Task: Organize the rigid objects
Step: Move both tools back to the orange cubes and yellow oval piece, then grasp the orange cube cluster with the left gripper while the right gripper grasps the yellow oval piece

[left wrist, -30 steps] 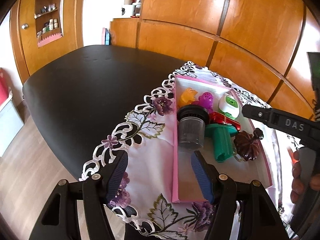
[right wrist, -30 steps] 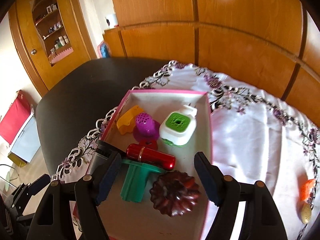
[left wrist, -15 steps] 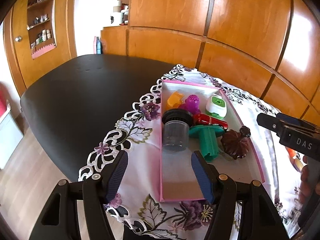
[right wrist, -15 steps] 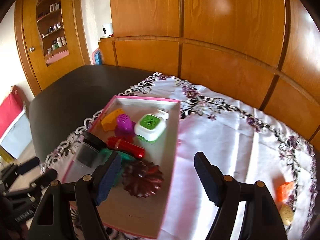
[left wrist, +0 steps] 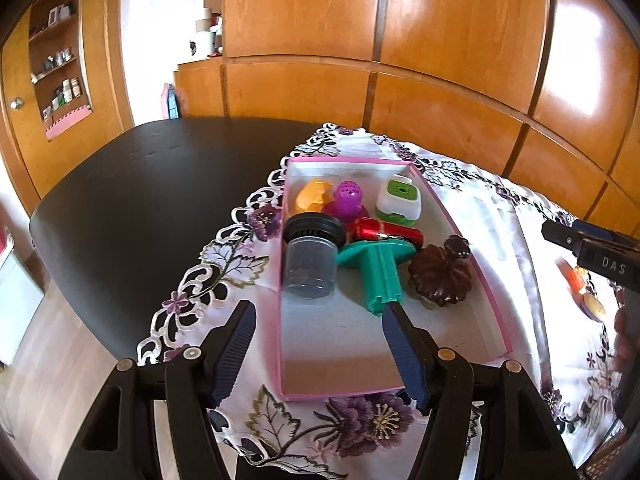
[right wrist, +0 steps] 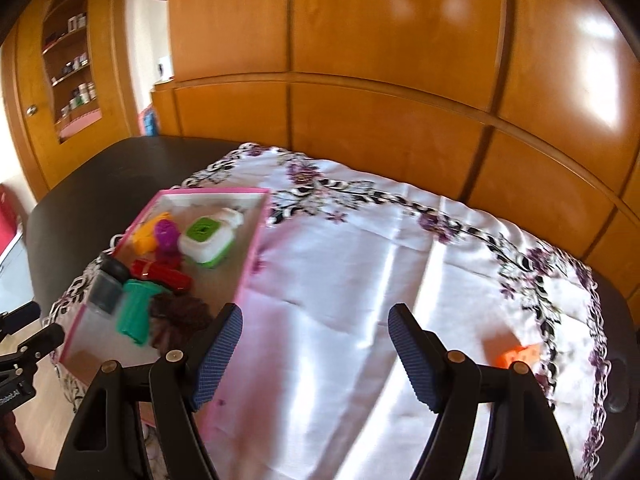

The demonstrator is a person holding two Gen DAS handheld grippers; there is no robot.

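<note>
left claw (left wrist: 316,346): released | right claw (right wrist: 316,350): released | pink box (left wrist: 496,312): rectangular | tablecloth (right wrist: 360,272): glossy, lace-edged

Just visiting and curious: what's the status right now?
Left hand-held gripper open, empty; right hand-held gripper open, empty. Pink box holds seven items. Orange piece loose on the cloth. Nothing in the way.

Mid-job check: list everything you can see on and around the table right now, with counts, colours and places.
Shallow pink cardboard box: 1, on the cloth's left part.
Orange toy: 1, box far corner.
Purple perforated toy: 1, beside it.
White-and-green device: 1, far right in box.
Red glossy cylinder: 1, mid-box.
Grey jar with black lid: 1, box left side, lying down.
Teal plastic T-shaped piece: 1, centre.
Dark brown fluted mould: 1, box right.
Small orange block: 1, on the cloth, far right.
White embroidered tablecloth: 1, over the black table.
Left gripper: open, empty.
Right gripper: open, empty.
</note>
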